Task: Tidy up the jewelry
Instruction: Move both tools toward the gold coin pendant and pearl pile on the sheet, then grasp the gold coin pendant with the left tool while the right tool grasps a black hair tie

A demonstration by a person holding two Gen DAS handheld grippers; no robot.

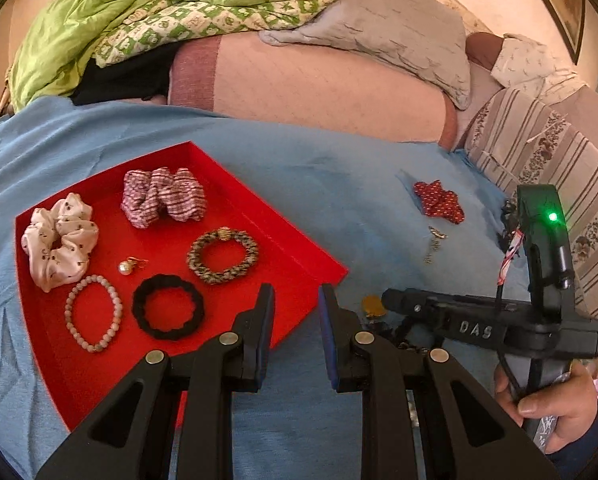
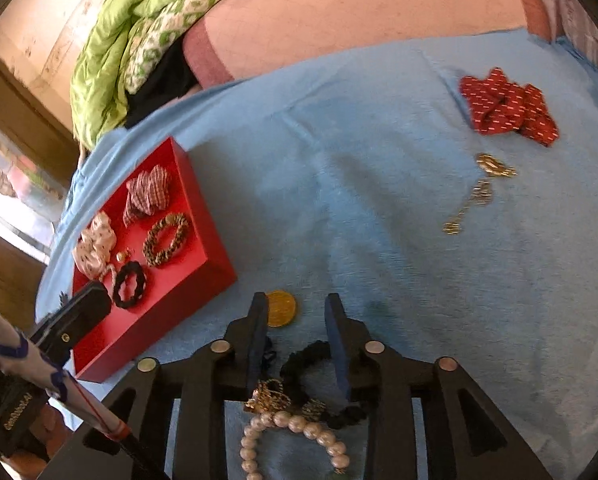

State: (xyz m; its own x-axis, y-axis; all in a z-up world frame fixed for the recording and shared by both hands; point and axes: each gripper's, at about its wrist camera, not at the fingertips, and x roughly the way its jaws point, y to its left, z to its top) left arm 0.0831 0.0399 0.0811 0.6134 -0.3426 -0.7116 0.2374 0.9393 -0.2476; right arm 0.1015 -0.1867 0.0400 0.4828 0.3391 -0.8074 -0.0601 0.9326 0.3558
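Note:
A red tray lies on the blue sheet and holds several pieces: a white scrunchie, a pink striped scrunchie, a braided band, a pearl earring, a pink bead bracelet and a black hair tie. My left gripper hovers open over the tray's near corner with nothing in it. My right gripper is open above a heap: a black hair tie, a gold trinket and a pearl bracelet. A gold coin lies at its left fingertip.
A red dotted scrunchie and a gold chain piece lie further out on the blue sheet. A green quilt, a grey pillow and a striped cushion border the bed. A hand holds the right gripper's handle.

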